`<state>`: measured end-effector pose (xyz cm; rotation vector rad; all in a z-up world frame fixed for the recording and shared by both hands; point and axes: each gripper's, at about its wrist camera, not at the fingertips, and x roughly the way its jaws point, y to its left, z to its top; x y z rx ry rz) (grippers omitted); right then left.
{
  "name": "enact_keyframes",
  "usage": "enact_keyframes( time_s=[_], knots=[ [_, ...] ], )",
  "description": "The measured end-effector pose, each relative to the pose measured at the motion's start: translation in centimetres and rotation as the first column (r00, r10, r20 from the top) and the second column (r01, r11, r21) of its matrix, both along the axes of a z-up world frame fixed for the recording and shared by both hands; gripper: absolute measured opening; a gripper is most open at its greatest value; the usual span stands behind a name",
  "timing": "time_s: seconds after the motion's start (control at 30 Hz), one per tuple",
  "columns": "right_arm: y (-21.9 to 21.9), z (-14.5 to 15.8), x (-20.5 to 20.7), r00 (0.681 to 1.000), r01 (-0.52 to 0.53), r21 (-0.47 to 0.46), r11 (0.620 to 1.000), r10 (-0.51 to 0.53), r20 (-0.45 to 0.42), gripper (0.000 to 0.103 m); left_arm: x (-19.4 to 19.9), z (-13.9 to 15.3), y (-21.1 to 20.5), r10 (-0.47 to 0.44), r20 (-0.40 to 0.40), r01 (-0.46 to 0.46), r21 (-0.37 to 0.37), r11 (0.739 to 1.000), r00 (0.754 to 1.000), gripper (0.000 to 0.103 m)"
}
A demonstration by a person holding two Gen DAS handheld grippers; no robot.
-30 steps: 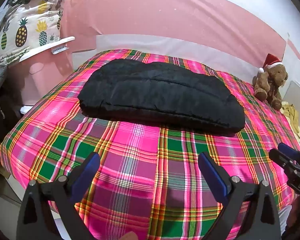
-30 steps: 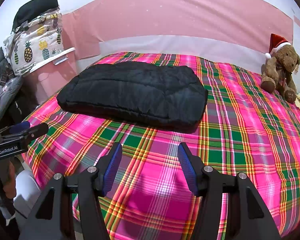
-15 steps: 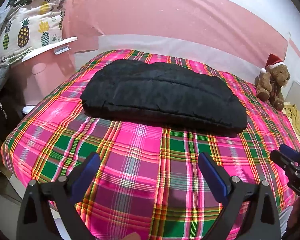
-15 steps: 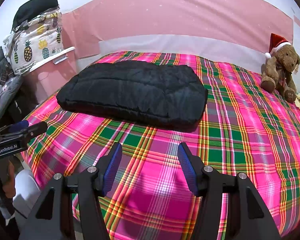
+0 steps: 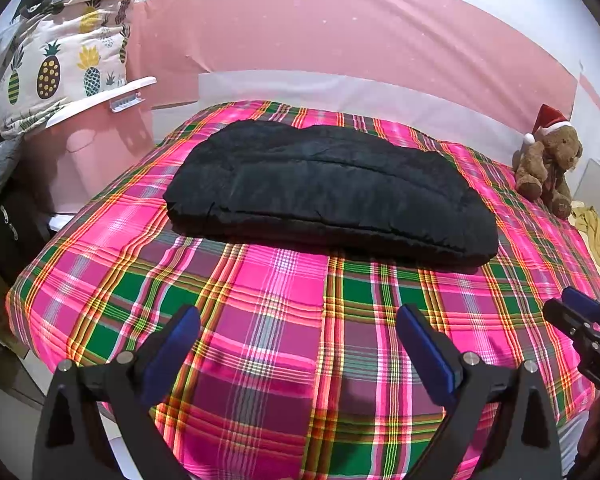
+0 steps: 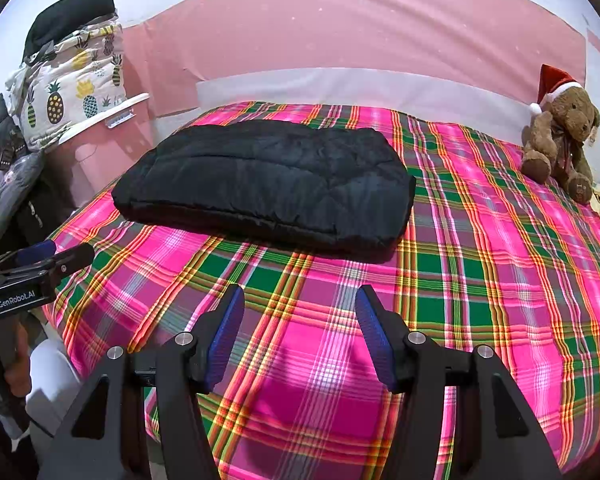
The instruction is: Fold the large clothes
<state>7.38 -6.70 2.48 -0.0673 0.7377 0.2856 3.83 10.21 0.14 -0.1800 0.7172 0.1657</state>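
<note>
1. The puffy black quilted garment (image 5: 332, 196) lies as a compact, thick bundle on the bed covered with a pink, green and yellow plaid sheet (image 5: 260, 344), toward the far side, with a band of bare plaid between it and both tools.
2. The left hand-held gripper (image 5: 296, 344) hovers over the near edge of the bed, its blue-padded jaws spread wide with nothing between them.
3. The right hand-held gripper (image 6: 300, 328) hangs beside it at about the same height, jaws likewise apart and empty, though set narrower than the left pair.
4. Judging from the tidy, layered outline, the folding looks finished or nearly so; neither tool touches the cloth, so this reads as a pause between folds or at the end.
5. If another fold is wanted, both tools would need to reach forward to the near hem, pinch through the bulky padding and carry it over evenly; the thick filling may spring back or slip from a shallow pinch.
6. A brown teddy bear in a red Santa hat (image 6: 560, 140) sits at the far right corner, well apart from the bundle.
</note>
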Motion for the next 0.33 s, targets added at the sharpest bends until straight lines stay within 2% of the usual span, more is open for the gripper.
enact_keyframes(
  time_s=[0.33],
  knots=[
    [-0.37, -0.29, 0.05, 1.000, 0.009, 0.001, 1.000, -0.009, -0.006, 0.058, 0.05, -0.02, -0.51, -0.009, 0.006, 0.009, 0.010, 1.000, 1.000, 0.100]
  ],
)
